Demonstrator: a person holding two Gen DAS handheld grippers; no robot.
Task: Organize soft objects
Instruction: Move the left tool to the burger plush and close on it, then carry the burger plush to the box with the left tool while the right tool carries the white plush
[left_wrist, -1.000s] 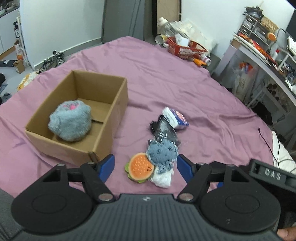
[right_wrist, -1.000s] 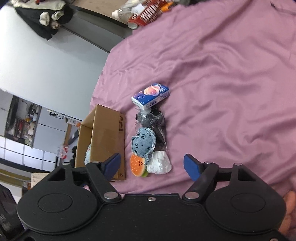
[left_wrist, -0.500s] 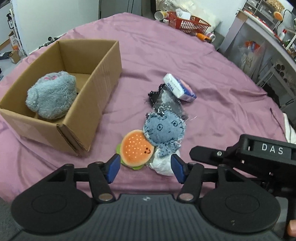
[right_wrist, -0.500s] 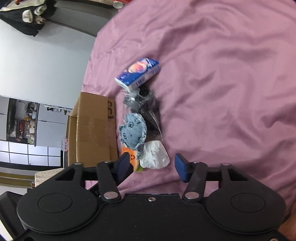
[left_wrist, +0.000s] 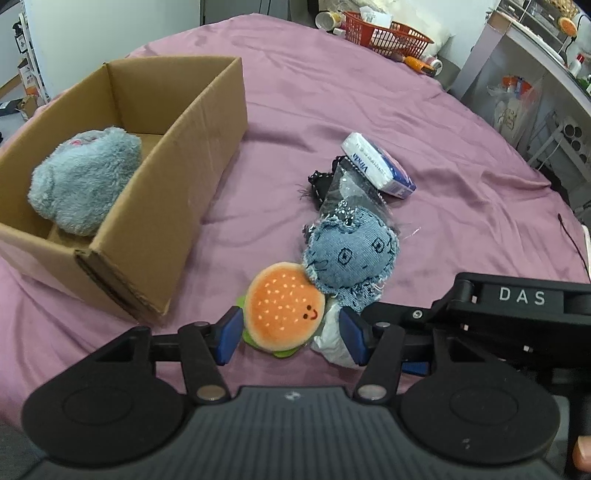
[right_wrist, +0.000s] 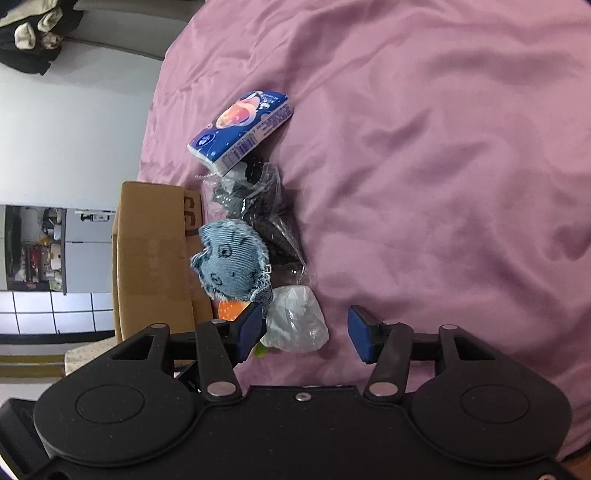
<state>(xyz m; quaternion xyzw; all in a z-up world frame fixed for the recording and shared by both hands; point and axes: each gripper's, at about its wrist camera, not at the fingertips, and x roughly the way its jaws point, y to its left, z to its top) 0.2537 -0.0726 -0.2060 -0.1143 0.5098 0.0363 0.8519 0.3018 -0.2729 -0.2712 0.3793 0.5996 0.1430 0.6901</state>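
Observation:
A row of soft things lies on the purple bedspread (left_wrist: 332, 92): an orange burger plush (left_wrist: 282, 304), a denim cat plush (left_wrist: 349, 253), a white crumpled bag (right_wrist: 295, 321), a black item in clear wrap (left_wrist: 340, 184) and a tissue pack (left_wrist: 376, 166). My left gripper (left_wrist: 290, 332) is open, its fingers on either side of the burger plush. My right gripper (right_wrist: 306, 330) is open around the white bag; its body (left_wrist: 517, 306) shows in the left wrist view. A grey furry plush (left_wrist: 83, 182) lies in the cardboard box (left_wrist: 177, 192).
A red basket (left_wrist: 388, 35) and cups stand at the bed's far edge. Shelves and a desk with clutter (left_wrist: 535, 85) line the right side. The box (right_wrist: 151, 258) is left of the row in the right wrist view.
Both grippers have moved in and down toward the near end of the row. The left fingers now flank the burger plush, the right fingers flank the white bag, and both have narrowed slightly.

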